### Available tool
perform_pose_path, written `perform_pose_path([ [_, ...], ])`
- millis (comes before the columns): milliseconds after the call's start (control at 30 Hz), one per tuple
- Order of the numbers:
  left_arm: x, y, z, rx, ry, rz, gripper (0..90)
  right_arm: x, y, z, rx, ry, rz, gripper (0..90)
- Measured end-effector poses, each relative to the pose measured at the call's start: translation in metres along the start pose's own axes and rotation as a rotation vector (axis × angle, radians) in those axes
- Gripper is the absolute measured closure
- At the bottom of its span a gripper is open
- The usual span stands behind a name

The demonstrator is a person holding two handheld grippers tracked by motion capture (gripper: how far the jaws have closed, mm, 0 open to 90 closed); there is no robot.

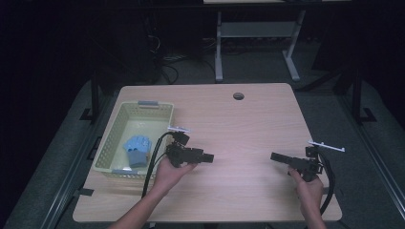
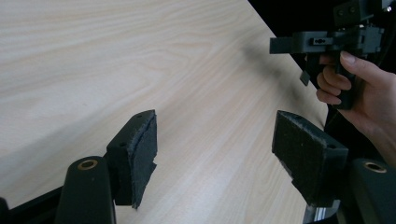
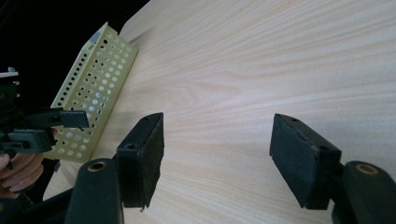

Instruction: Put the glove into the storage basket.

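Observation:
My left gripper point(image 1: 208, 157) hovers over the wooden table point(image 1: 239, 129), just right of a pale yellow perforated basket point(image 1: 114, 131), and points right. In the left gripper view its jaws point(image 2: 215, 144) stand wide open with bare table between them. My right gripper point(image 1: 276, 156) sits near the table's right front and points left, toward the other one. Its jaws point(image 3: 219, 149) are open too, with nothing between them. A blue folded cloth item point(image 1: 137, 148) lies inside the basket.
The basket's side wall point(image 3: 91, 88) shows at the left of the right gripper view, with the left gripper point(image 3: 46, 128) in front of it. A round cable hole point(image 1: 238, 96) is near the table's far edge. Dark floor and a desk frame point(image 1: 255, 38) lie beyond.

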State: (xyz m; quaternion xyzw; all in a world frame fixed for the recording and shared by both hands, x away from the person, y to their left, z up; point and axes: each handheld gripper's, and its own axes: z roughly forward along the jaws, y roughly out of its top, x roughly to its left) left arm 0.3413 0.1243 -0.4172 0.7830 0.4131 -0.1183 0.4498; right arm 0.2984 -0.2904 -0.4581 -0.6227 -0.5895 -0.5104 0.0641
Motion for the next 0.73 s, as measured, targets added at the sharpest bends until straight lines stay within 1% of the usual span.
perform_pose_path([
  [133,-0.004,-0.005,0.004,0.009,-0.004,0.020,29.9,0.000,-0.005,-0.001,0.010,-0.001,-0.009,34.3],
  [167,-0.005,-0.008,0.005,0.013,0.001,0.026,29.9,0.000,-0.007,-0.001,0.011,0.001,-0.008,34.3],
  [267,-0.005,-0.011,0.006,0.014,-0.004,0.029,29.7,0.000,-0.011,-0.004,0.012,0.005,-0.009,34.0],
  [333,-0.005,-0.015,0.007,0.011,-0.011,0.030,29.6,-0.001,-0.014,-0.006,0.010,0.004,-0.009,33.6],
  [400,-0.005,-0.016,0.006,0.010,-0.009,0.031,29.5,-0.001,-0.015,-0.007,0.009,0.004,-0.010,33.4],
  [467,-0.005,-0.022,0.006,-0.001,-0.017,0.030,29.2,-0.002,-0.019,-0.009,0.002,0.013,-0.010,33.0],
  [567,-0.005,-0.029,0.005,-0.007,-0.018,0.040,29.2,-0.001,-0.024,-0.009,0.008,0.010,-0.020,31.9],
  [600,-0.005,-0.032,0.005,-0.013,-0.022,0.041,29.2,-0.001,-0.025,-0.010,0.011,0.017,-0.020,31.7],
  [633,-0.006,-0.034,0.005,-0.013,-0.022,0.050,29.2,0.000,-0.027,-0.010,0.011,0.028,-0.019,31.4],
  [733,-0.006,-0.038,0.006,-0.020,-0.033,0.054,29.2,0.005,-0.028,-0.012,0.003,0.042,-0.044,30.0],
])
